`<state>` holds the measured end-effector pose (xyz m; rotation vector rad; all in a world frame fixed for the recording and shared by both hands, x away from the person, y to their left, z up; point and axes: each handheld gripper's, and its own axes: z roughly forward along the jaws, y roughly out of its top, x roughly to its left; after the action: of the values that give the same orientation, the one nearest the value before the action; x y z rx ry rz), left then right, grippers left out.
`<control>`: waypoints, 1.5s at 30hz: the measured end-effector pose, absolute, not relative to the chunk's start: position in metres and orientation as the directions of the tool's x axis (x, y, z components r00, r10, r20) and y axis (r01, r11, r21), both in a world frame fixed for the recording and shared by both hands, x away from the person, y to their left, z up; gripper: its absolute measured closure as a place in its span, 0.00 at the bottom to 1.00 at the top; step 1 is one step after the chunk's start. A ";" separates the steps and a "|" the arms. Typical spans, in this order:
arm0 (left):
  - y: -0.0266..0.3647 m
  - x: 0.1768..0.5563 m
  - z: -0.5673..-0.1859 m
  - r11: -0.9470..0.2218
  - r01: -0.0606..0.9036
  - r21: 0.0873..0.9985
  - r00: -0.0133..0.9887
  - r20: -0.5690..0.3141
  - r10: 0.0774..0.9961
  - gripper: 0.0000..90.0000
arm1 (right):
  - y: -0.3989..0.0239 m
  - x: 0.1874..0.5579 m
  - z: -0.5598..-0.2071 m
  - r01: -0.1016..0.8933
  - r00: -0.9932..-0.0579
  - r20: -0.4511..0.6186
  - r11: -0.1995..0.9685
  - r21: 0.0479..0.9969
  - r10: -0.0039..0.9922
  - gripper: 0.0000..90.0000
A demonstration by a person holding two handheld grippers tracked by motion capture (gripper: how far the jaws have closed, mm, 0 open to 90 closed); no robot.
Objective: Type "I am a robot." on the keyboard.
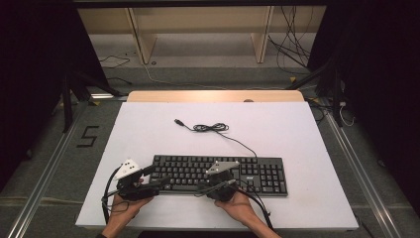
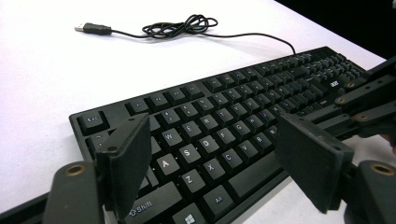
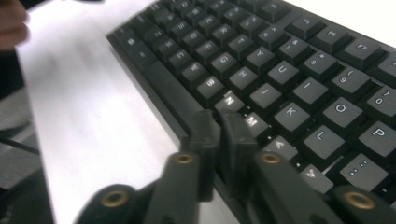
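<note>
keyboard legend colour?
White legends on the black keyboard; clearest in the left gripper view.

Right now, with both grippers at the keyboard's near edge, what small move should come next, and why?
Probably lower the right gripper slightly to press a key. Its jaws are nearly together, tips poised just above the keyboard near the N and M keys. The left gripper hangs open over the left keys, holding nothing.

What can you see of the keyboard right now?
The keyboard is black, plastic-looking and full-size with a number pad, lying flat near the front of the white table. Its thin black cable, partly bunched, ends in a loose plug. The left gripper, open, hovers over its left end; the right gripper, nearly shut, is at its front edge.
</note>
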<state>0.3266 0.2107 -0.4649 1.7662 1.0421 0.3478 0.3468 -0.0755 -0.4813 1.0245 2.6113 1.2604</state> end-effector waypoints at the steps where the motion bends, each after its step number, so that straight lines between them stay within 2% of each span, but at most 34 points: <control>1: 0.211 0.327 -0.465 -0.114 0.488 0.866 0.584 -0.227 0.779 0.30 | -0.077 0.347 -0.480 0.537 -0.777 0.226 0.432 0.724 0.588 0.92; 7: 0.213 0.330 -0.467 -0.100 0.503 0.858 0.563 -0.238 0.791 0.32 | -0.085 0.346 -0.470 0.538 -0.769 0.262 0.370 0.758 0.583 0.82; 11: 0.215 0.333 -0.469 -0.095 0.523 0.847 0.540 -0.243 0.806 0.39 | -0.091 0.346 -0.465 0.530 -0.771 0.267 0.350 0.772 0.578 0.74; 22: 0.214 0.342 -0.476 -0.127 0.565 0.815 0.521 -0.233 0.821 0.76 | -0.097 0.346 -0.460 0.540 -0.755 0.272 0.330 0.774 0.597 0.54; 29: 0.211 0.348 -0.480 -0.148 0.577 0.803 0.518 -0.219 0.827 0.91 | -0.101 0.343 -0.456 0.521 -0.760 0.261 0.317 0.793 0.595 0.49; 34: 0.210 0.350 -0.480 -0.163 0.581 0.797 0.515 -0.205 0.832 0.98 | -0.104 0.341 -0.452 0.511 -0.763 0.258 0.307 0.803 0.593 0.45; 45: 0.207 0.354 -0.484 -0.184 0.605 0.774 0.518 -0.208 0.829 0.99 | -0.103 0.337 -0.451 0.495 -0.772 0.244 0.315 0.810 0.586 0.42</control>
<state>0.3539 0.2067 -0.4844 1.8925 1.1807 0.3254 0.3366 -0.1033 -0.4509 1.0186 2.4693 1.4656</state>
